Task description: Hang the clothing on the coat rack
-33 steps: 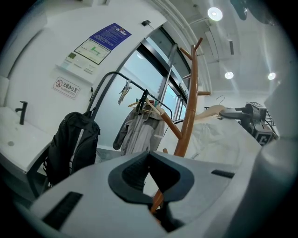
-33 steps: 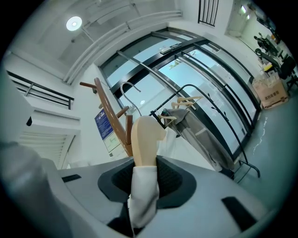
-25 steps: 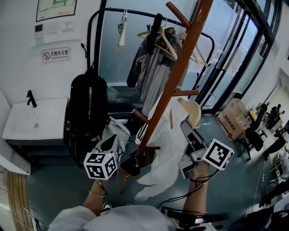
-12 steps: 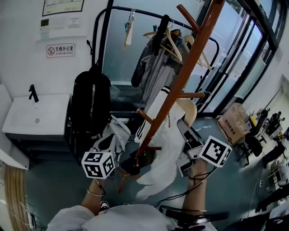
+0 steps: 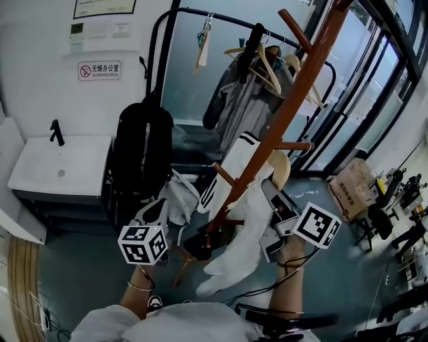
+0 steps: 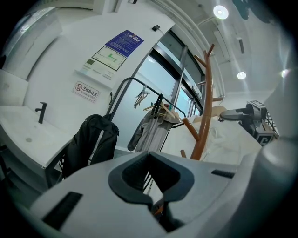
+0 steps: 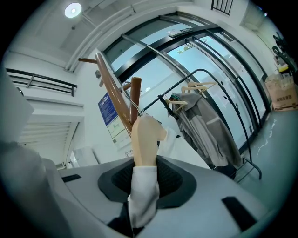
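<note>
A brown wooden coat rack [image 5: 281, 127] slants up through the middle of the head view. A white garment [image 5: 244, 227] hangs on a pale wooden hanger [image 5: 281, 163] close against the pole, just under a side peg [image 5: 294, 144]. My right gripper [image 5: 267, 190] is shut on the hanger's end [image 7: 145, 139] and the white cloth wrapped over it. My left gripper [image 5: 159, 208] is left of the pole's foot, jaws together and holding nothing. From the left gripper view the rack [image 6: 205, 116] and the garment [image 6: 233, 139] lie ahead to the right. The hanger's hook is hidden.
A black backpack [image 5: 140, 147] hangs on a stand to the left. Behind it stands a black clothes rail [image 5: 221, 20] with grey coats [image 5: 241, 100] and spare hangers. A white sink counter [image 5: 60, 167] is far left. A cardboard box [image 5: 354, 190] and glass doors are on the right.
Both grippers have sunk a little. The hanger with the white garment now sits nearer the rack's pole. The right gripper's hold is unchanged.
</note>
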The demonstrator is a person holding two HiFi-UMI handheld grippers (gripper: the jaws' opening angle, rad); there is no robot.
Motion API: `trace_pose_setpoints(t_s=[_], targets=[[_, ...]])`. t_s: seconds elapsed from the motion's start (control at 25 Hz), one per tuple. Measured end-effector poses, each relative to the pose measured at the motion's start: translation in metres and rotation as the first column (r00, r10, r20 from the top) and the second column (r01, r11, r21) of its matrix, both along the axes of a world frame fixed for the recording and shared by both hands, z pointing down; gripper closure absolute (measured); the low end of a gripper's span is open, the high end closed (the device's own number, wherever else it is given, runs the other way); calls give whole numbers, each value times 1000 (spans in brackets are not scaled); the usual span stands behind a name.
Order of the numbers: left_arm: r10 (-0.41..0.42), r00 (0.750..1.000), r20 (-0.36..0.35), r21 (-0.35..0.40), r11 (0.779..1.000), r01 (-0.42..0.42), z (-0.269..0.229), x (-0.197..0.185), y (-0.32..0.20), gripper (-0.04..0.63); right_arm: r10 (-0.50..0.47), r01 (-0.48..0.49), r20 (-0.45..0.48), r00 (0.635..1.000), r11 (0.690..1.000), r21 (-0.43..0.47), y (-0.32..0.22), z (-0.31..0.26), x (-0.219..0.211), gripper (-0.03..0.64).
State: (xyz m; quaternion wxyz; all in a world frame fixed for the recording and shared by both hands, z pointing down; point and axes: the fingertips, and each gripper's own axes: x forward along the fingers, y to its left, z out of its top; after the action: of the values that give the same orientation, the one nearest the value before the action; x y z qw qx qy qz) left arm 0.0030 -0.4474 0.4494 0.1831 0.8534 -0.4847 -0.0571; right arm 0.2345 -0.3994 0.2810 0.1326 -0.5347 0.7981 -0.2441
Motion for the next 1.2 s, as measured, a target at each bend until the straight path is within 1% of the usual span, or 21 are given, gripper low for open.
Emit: trace_pose_setpoints(t_s=[0.04,0.12,0.16,0.24,0.28,0.36,0.4,0.48,0.56,0.72,1.0,1.12,1.16,1.2], targets=[[-2,1000,0,-1,1000,2,0,-1,0,586,0,0,4,1000,1000,-2,-1,1,-1,503],[-3,1000,2,-3,1000,3,1,-3,0,586,27,-26,20,999,999,-34,0,7,2,503],[-2,1000,4,-4,1000,2,1,-3,0,586,13,-13,16,1000,1000,-28,-1,7,0,502],[1,1000,6,-6,1000,-1,2,-2,-1,586,-43,44,-15,999,999,15,-5,2,-6,500],[3,1000,7,-7,1000,-3,2,-1,-2,586,-76,78,-35,997,995,58,-6,-5,-12,492],[10,1000,8,-7,1000,-10,3,1,-2,586,-120,131,-72,990,976,177,-3,-29,-20,351],[14,1000,9,-7,1000,-14,4,2,-2,586,-118,134,-86,989,967,218,0,-40,-20,340],[24,1000,11,-7,1000,-24,5,5,-1,586,-93,117,-107,990,961,249,3,-51,-18,336],[34,999,12,-10,999,-34,6,10,0,586,-76,101,-110,991,963,248,3,-52,-14,336],[51,999,16,-19,999,-51,10,16,1,586,-77,93,-77,994,969,228,1,-42,-8,336],[62,998,22,-22,998,-62,9,18,-2,586,-66,80,-72,995,973,217,-1,-35,-4,336],[71,997,23,-20,997,-70,8,20,-4,586,-11,21,-59,998,985,171,-1,-26,5,336],[74,997,24,-19,997,-73,8,21,-4,586,-10,20,-59,998,985,169,-1,-25,5,336],[77,997,24,-18,997,-77,8,21,-4,586,-31,42,-65,997,982,184,-2,-27,1,336]])
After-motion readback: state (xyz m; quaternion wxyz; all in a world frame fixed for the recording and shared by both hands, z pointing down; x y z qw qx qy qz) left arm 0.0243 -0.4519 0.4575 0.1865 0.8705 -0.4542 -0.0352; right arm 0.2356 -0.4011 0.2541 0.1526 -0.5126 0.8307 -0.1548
